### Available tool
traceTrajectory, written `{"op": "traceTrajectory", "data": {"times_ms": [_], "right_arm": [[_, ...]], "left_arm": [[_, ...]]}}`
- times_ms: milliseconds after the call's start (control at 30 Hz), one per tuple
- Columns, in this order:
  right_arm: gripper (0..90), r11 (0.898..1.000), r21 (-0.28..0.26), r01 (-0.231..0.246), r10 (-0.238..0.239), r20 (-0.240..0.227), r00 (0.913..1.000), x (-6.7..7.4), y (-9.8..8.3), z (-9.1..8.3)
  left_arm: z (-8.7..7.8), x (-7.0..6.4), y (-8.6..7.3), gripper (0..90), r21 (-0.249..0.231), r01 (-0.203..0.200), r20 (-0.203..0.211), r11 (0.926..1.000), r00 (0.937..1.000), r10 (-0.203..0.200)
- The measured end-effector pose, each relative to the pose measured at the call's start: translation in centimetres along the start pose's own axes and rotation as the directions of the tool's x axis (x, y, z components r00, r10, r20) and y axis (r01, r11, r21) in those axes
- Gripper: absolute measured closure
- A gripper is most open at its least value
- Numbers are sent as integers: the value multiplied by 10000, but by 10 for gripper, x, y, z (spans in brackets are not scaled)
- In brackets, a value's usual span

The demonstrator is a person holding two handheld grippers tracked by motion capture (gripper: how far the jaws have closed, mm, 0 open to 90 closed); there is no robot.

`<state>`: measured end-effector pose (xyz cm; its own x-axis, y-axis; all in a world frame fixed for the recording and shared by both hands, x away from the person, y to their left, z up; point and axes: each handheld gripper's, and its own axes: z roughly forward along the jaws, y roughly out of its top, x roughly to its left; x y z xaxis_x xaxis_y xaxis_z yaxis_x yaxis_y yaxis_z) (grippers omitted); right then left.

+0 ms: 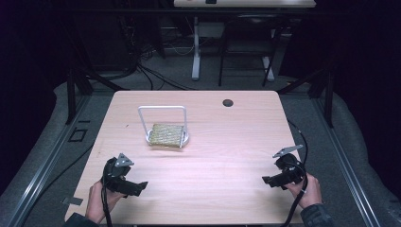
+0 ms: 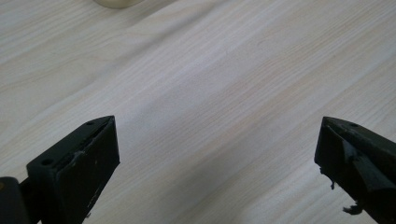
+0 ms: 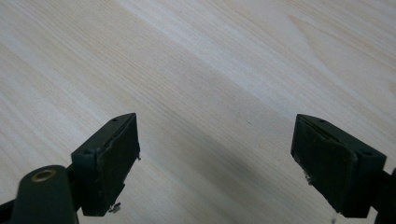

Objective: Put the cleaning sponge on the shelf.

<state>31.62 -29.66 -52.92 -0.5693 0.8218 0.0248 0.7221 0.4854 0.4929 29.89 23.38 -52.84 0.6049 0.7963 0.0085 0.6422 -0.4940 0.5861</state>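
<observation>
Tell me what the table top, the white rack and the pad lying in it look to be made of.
Table top: pale wood-look surface, likely laminate; a fine straight grain runs across it, matte. White rack: thin bent rod, probably coated metal wire; smooth, even white. Pad: yellow-green woven or fibrous sheet, maybe a scouring pad; coarse mottled texture, too small to be sure.

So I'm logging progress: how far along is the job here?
Nothing looks done yet. The woven pad lies in the white wire-handled holder on the table, untouched. Both the left gripper and right gripper are open and hold nothing over bare wood. Any handling is still left.
</observation>
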Motion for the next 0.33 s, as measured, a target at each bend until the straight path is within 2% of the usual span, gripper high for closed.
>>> {"op": "traceTrajectory", "data": {"times_ms": [167, 333], "right_arm": [[150, 10000, 33, 36, -36, -9, 10000, 0, 0, 1], [150, 10000, -21, 45, -45, -15, 10000, 0, 0, 2]], "left_arm": [[1, -3, 3, 1, -121, -215, 18, 9997, 9998, 216], [2, -3, 4, 1, -110, -210, 121, 9997, 9997, 211]]}}
